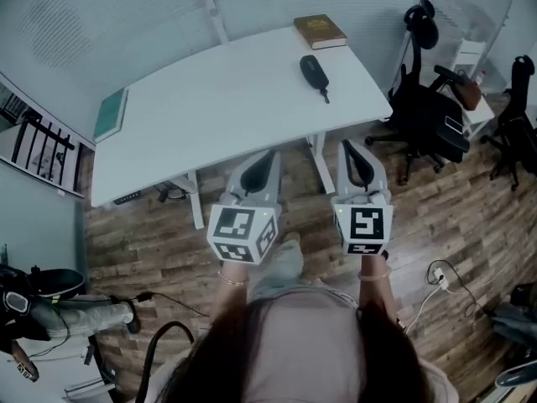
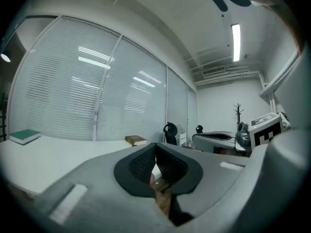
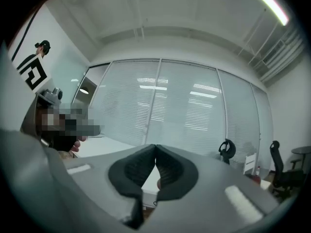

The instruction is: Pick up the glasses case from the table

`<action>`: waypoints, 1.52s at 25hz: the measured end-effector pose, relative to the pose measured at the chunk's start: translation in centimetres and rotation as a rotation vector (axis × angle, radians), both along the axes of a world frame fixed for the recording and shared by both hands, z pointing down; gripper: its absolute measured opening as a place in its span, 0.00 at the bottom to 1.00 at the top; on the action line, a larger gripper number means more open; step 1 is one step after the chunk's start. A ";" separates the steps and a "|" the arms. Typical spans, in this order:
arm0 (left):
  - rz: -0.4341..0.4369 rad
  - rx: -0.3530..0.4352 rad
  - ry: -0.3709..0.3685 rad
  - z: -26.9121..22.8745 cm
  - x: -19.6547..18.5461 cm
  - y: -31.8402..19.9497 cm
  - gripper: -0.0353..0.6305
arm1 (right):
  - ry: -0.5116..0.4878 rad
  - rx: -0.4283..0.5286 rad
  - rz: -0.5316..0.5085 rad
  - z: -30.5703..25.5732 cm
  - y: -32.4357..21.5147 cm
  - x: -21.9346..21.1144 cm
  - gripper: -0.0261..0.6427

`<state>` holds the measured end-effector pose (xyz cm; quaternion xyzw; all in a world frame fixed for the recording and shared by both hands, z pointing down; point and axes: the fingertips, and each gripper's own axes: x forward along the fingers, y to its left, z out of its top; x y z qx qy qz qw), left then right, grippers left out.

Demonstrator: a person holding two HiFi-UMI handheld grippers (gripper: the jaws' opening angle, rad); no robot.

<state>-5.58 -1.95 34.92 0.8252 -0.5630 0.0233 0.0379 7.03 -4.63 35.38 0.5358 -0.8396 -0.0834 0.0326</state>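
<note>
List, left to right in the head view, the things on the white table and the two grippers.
Teal flat book → left gripper → black oblong glasses case → right gripper. Brown book omitted: it overlaps the case sideways.

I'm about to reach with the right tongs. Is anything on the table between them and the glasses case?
Nothing visible. Only bare table lies between the right tongs and the glasses case. The brown book sits beyond the case, the green book far left.
</note>
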 end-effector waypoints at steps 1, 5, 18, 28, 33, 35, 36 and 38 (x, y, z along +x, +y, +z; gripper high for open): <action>0.004 0.001 0.001 0.1 0.0 -0.4 0.07 | -0.014 -0.008 -0.006 0.1 -0.3 -0.1 0.04; 0.020 -0.003 0.004 0.3 -0.4 -2.5 0.07 | -0.053 -0.029 -0.024 0.3 -2.0 -0.8 0.04; 0.068 -0.008 0.000 0.2 -2.2 -8.5 0.07 | -0.039 -0.059 -0.018 0.5 -8.2 -3.4 0.04; 0.107 -0.011 0.014 0.1 -4.0 -13.5 0.07 | -0.038 -0.079 -0.003 0.3 -12.9 -5.4 0.04; 0.136 -0.015 0.022 -0.2 -4.8 -16.0 0.07 | -0.003 -0.099 0.025 0.5 -15.3 -6.3 0.04; 0.147 -0.016 0.026 0.0 -5.1 -17.0 0.07 | 0.008 -0.102 0.036 0.8 -16.0 -6.6 0.04; 0.152 -0.017 0.028 0.2 -5.1 -17.4 0.07 | 0.011 -0.103 0.042 0.9 -16.4 -6.6 0.04; 0.164 -0.020 0.029 0.4 -5.1 -18.1 0.07 | 0.014 -0.103 0.056 1.1 -17.0 -6.6 0.04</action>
